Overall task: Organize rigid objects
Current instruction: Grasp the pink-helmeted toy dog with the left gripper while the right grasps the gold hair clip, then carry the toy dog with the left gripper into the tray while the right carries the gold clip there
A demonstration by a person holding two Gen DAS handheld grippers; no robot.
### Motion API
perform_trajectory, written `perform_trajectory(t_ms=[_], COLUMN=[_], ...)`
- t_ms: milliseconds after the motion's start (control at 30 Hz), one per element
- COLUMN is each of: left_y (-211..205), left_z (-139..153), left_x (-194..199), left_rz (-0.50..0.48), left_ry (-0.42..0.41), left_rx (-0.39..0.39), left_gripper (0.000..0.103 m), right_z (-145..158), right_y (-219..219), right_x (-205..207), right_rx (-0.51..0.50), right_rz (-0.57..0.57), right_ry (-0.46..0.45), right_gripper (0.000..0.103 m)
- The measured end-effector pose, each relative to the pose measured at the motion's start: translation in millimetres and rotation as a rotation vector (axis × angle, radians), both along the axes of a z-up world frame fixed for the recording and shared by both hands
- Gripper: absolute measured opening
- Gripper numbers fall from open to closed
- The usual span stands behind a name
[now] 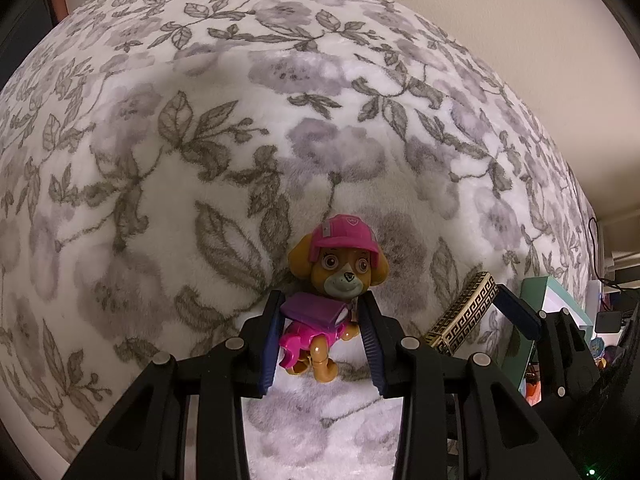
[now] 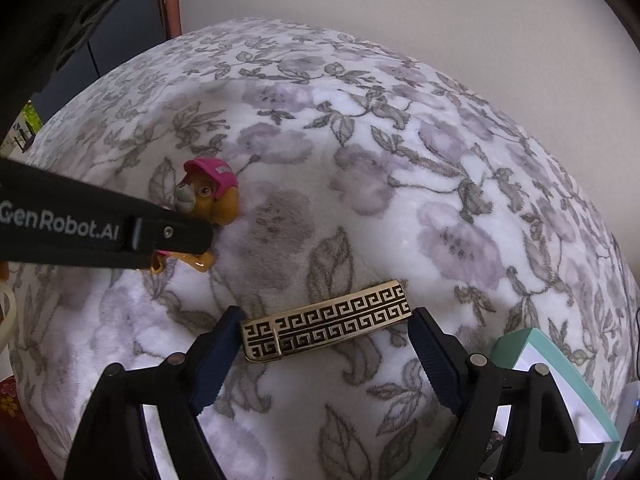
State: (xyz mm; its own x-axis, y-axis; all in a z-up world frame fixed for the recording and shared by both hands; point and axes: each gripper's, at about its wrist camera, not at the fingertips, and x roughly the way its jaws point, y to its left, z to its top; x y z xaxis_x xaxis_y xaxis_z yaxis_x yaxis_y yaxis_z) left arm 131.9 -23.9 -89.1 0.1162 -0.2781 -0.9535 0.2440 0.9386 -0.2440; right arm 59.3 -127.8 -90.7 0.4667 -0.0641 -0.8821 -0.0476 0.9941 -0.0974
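Black left claw (image 1: 322,334), blue pads (image 1: 370,340) narrowed onto the toy dog (image 1: 334,276) at its pink body, gripping it just above the floral blanket (image 1: 160,160). Right claw (image 2: 326,346) spread wide w/ the gold patterned case (image 2: 328,318) between its pads, lengthwise; contact unclear. Teal box (image 2: 560,392) at blanket's right edge.

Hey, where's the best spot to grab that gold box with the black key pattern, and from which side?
Grip the gold box across its short width near the middle, coming from above. It lies flat and long on the floral blanket, and the right gripper now spans its full length end to end, probably a shakier hold.
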Motion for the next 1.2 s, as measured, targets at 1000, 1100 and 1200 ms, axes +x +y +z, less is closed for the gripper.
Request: perform_trajectory(t_ms=[1000,1100,1200], left_y=[-45.2,-65.2,-85.9], left_z=[108.3,114.8,114.7], left_x=[-73.8,-98.4,-121.7], left_rz=[-0.189,-0.258,-0.329], left_ry=[-0.252,-0.267,-0.241], left_rx=[-0.127,-0.132,-0.168], left_gripper=[0.031,0.031,0.031], right_z=[98.5,90.3,82.8], right_y=[-35.3,-59.8,-81.3], right_x=[-111.1,-136.2,-163.9], right_rx=[0.030,0.052,0.028], right_rz=[-0.282,-0.385,-0.474], right_ry=[-0.122,-0.081,-0.040], right_gripper=[0.085,0.085,0.085])
